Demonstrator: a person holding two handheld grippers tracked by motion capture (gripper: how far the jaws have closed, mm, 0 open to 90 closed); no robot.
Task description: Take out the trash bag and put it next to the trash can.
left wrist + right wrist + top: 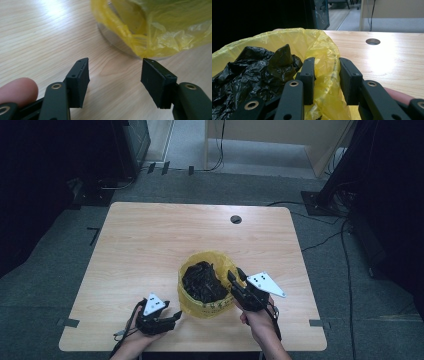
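While the right gripper (pixel 327 80) clamps the yellow bag's (pixel 197 307) rim, the left gripper's (pixel 113 82) jaws gape beside it.

A round bin lined with a yellow bag (pixel 200 307) stands upright near the counter's (pixel 150 245) front edge. Crumpled black plastic (pixel 202 281) fills its open top. The bag's rim is folded outward over the bin's edge.

Left gripper (pixel 172 316) sits low left of centre in the high view, held in the left hand (pixel 137 332), jaws level and pointing right, parted with nothing between the pads. Right gripper (pixel 235 274) sits right of centre, in the right hand (pixel 257 320), jaws pointing up-left, closed on a fold of yellow plastic.
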